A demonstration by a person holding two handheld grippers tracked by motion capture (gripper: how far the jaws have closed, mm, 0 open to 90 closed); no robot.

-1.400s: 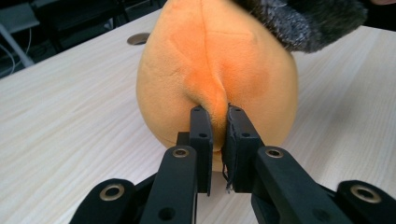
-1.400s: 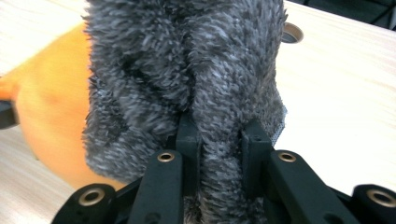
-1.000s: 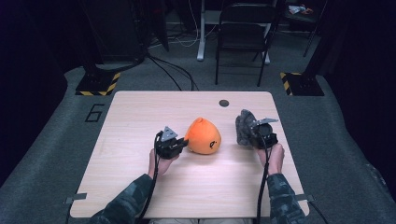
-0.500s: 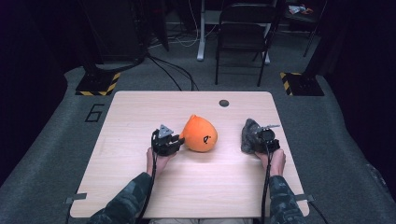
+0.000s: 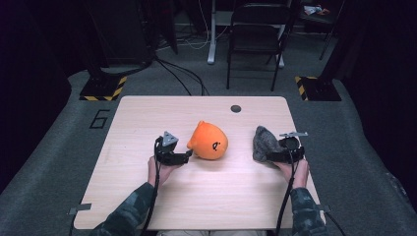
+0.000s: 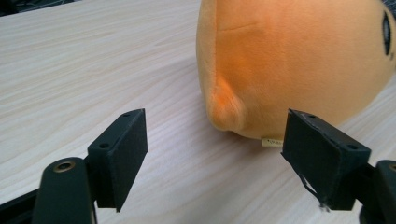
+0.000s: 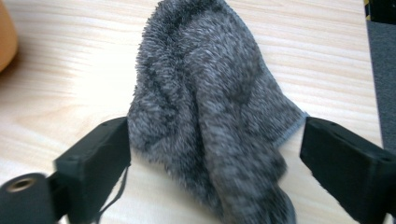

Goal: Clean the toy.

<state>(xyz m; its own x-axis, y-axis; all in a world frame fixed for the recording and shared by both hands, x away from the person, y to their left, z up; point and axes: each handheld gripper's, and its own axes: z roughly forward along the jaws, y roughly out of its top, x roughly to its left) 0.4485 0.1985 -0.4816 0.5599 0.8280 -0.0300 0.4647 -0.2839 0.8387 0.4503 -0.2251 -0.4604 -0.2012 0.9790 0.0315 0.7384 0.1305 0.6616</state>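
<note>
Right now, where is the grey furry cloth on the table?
In the high view, the grey furry cloth sits bunched on the table's right side, just ahead of the right tongs, apart from the orange plush toy.

L claw [image 5: 187,156] jaws just opened wide, R claw [image 5: 268,156] likewise

Between our grippers the orange plush [image 5: 208,141] and grey furry cloth [image 5: 263,143] block the middle; we've got bare table [image 5: 147,113] beyond and nearside.
</note>
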